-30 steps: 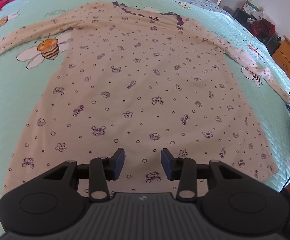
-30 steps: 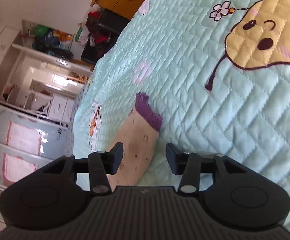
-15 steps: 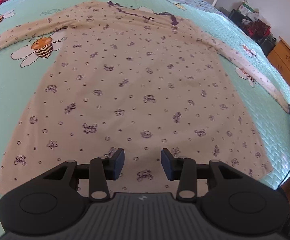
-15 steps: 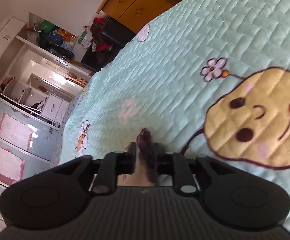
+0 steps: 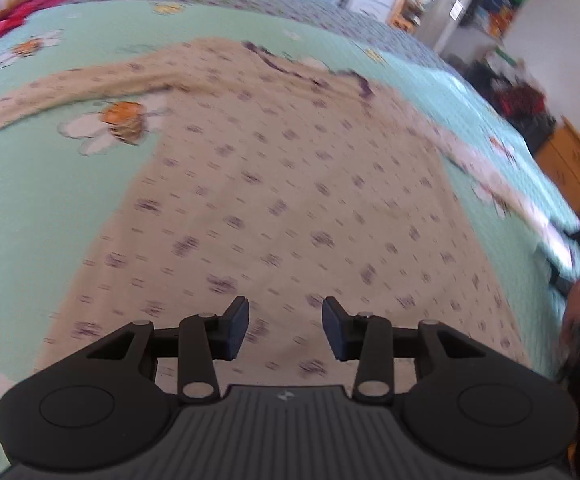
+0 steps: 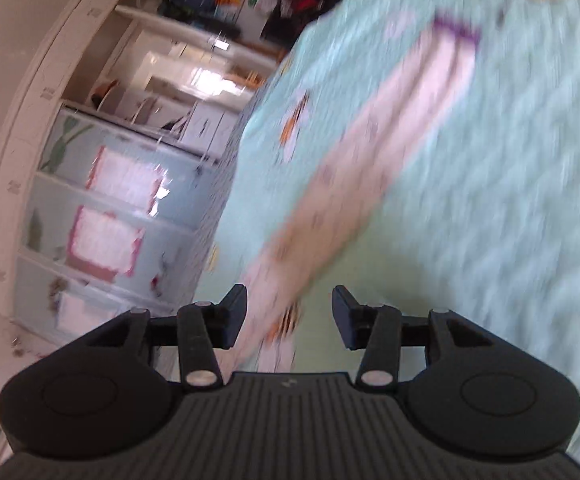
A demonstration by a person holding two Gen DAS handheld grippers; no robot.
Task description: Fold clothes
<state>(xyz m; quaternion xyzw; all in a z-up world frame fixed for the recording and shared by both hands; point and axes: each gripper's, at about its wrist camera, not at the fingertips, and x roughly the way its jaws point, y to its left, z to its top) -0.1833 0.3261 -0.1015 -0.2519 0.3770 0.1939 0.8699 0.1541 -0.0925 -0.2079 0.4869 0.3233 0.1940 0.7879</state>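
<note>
Sleeve news first: your right gripper [image 6: 289, 312] was pinching the purple cuff half a second ago, and now its jaws are standing wide apart with nothing between them. The long cream sleeve with the purple cuff [image 6: 374, 148] is lying flat and straight on the mint green quilted bedspread [image 6: 490, 220], reaching away from the claw. So you are letting go after a tug, and that sleeve is now lying pulled out.

Your left gripper [image 5: 285, 330] is hanging over the bottom hem with its jaws wide apart too, holding nothing. It is looking at the cream nightshirt with small purple prints [image 5: 290, 200], which is lying spread open on the bed, neck end far away, one sleeve out to each side. No fold is showing in it. Both views are blurry, so both hands are moving.

Room is good on the left, where lots of green cover is showing. On the right, the sleeve is running close to the bed's edge, and a wooden dresser [image 5: 574, 168] is standing just past it. Folding inward, toward the shirt's middle, is keeping you away from that edge.
</note>
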